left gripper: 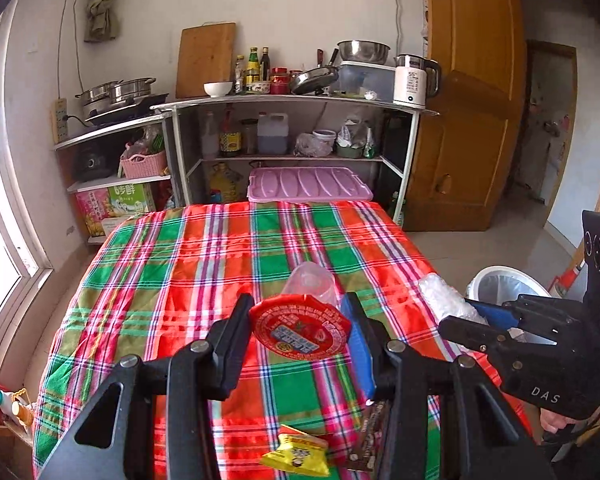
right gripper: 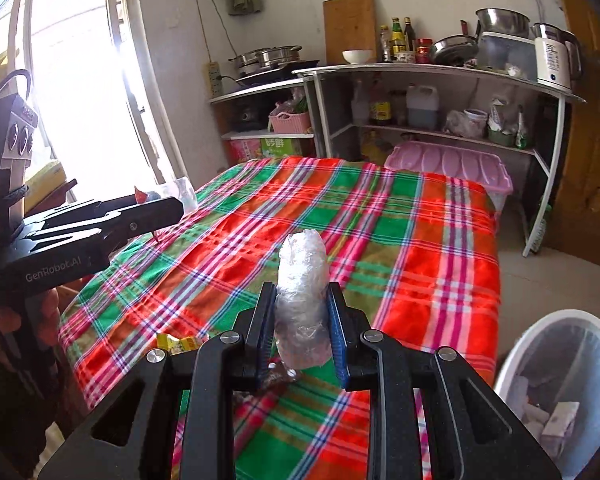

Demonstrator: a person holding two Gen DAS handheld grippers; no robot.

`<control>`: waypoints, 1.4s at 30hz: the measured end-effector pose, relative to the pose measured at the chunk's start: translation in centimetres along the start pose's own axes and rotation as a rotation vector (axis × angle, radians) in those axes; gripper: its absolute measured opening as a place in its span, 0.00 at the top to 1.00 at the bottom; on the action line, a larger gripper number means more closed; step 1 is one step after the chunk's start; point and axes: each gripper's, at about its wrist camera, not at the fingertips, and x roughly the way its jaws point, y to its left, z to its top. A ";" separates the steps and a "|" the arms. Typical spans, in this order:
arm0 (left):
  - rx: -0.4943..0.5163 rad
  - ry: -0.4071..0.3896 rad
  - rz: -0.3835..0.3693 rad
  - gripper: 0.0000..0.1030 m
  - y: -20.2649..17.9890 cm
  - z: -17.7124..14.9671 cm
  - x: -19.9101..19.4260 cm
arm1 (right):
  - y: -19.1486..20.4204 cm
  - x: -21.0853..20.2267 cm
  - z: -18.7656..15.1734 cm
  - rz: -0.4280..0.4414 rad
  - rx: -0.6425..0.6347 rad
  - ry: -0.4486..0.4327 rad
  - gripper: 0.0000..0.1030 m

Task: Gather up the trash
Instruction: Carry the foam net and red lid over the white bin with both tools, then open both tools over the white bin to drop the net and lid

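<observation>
Kitchen corner w/ metal shelving at the far wall; a table under a red-green plaid cloth (left gripper: 204, 264) fills the near ground. Left gripper (left gripper: 300, 322) has its jaws closed partway onto a clear plastic cup with a peeled red foil lid (left gripper: 300, 326), held above the cloth, cup mouth toward the camera. Right gripper (right gripper: 300, 316) is clamped on a crumpled roll of clear plastic wrap (right gripper: 302, 300), long axis standing up between the blue pads, also lifted off the table. A white bin with a clear liner (right gripper: 560, 384) sits on the floor off the table's right edge, low and to the right of the right gripper, some trash already inside. Judging by this, the right hand is nearer the bin and prob. only needs to swing right and down; the left must cross over the table's right edge. Still on the cloth at the near edge: a yellow snack wrapper (left gripper: 296, 456) and a dark wrapper (left gripper: 368, 436) just beside it.
</observation>
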 end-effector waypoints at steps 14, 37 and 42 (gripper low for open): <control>0.129 0.029 -0.179 0.55 -12.7 0.5 2.6 | -10.4 -7.7 -2.9 -0.201 0.143 -0.039 0.75; 0.273 0.145 -0.351 0.55 -27.5 -1.4 6.8 | -21.5 -12.5 -8.9 -0.411 0.348 0.031 0.75; 0.279 0.165 -0.353 0.55 -28.6 -2.0 7.5 | -22.5 -12.2 -9.7 -0.425 0.367 0.055 0.75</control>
